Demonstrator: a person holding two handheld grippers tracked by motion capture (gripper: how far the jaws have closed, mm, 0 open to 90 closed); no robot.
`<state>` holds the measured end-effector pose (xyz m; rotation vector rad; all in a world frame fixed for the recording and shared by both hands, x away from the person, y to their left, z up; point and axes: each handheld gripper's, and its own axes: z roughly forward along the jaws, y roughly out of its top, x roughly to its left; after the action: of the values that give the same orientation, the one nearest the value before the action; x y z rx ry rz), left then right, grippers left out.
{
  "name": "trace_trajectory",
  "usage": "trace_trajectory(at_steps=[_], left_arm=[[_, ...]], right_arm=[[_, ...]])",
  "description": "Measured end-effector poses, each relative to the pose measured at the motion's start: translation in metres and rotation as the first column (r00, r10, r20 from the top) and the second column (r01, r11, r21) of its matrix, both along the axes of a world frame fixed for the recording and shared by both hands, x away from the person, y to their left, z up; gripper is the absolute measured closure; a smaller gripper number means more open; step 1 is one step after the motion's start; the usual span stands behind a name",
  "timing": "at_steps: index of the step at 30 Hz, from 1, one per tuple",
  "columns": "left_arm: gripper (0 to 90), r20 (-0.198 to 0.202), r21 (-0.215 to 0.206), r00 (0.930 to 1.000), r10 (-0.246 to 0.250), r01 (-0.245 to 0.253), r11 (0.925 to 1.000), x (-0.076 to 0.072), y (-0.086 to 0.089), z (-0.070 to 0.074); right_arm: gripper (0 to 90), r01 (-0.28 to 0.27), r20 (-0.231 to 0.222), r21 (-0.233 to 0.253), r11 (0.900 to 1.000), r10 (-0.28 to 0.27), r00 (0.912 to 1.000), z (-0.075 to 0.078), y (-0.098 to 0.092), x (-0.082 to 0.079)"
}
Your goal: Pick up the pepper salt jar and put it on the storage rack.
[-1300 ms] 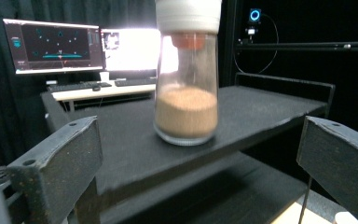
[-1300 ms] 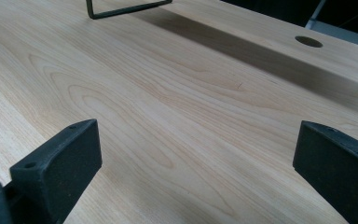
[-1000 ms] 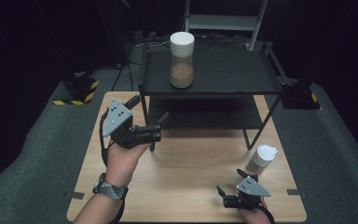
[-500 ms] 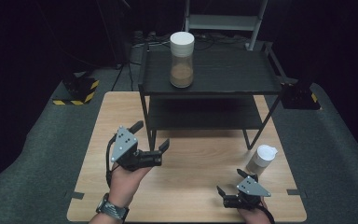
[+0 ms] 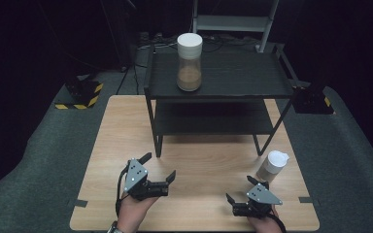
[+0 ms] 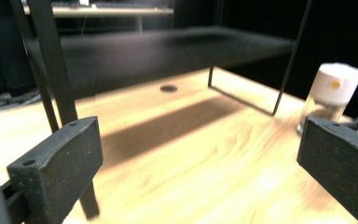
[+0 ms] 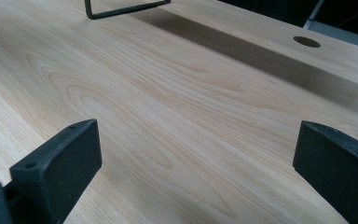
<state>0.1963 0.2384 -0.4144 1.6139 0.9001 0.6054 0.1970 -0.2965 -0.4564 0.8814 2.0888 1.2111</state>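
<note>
While both grippers are hovering low over the near part of the table (image 5: 126, 131), neither is holding anything. In the high view the left gripper (image 5: 158, 167) is sitting with its jaws spread wide and empty, the hand (image 5: 133, 211) under it cut off by the bottom edge. The right gripper (image 5: 240, 191) is resting near the front right corner, jaws likewise parted around bare wood, its hand mostly out of frame.

Closest to the right gripper, a small jar (image 5: 273, 166) with a white lid is standing upright on the table just beside the rack's (image 5: 223, 77) right front leg. The left gripper view is showing that jar (image 6: 331, 95) blurred, its base partly hidden behind one jaw. A taller jar (image 5: 190, 60) with brown contents is standing on the rack's top shelf.
</note>
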Motion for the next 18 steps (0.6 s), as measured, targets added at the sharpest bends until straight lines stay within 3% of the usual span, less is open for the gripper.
trace_trajectory(at_steps=[8,13,16,18], left_arm=[[0.4,-0.072,0.055,0.9973,-0.008,0.012,0.9984,-0.003,0.003,-0.031],[0.4,-0.12,0.095,0.9926,-0.015,0.027,0.9952,-0.001,0.0,-0.041],[0.4,-0.13,0.152,0.9915,-0.011,0.031,0.9879,0.001,-0.004,-0.045],[0.4,-0.161,0.15,0.9869,-0.004,0.028,0.9882,0.006,-0.004,-0.049]], right_arm=[[0.2,0.008,-0.006,0.013,1.0,-0.008,1.0,0.0,-0.001,0.0],[0.2,0.019,-0.01,0.028,0.999,-0.019,0.9998,-0.001,-0.003,-0.001],[0.2,0.025,-0.009,0.029,0.999,-0.025,0.9996,-0.001,-0.003,-0.002],[0.1,0.023,-0.006,0.024,0.999,-0.023,0.9997,-0.001,-0.002,-0.002]])
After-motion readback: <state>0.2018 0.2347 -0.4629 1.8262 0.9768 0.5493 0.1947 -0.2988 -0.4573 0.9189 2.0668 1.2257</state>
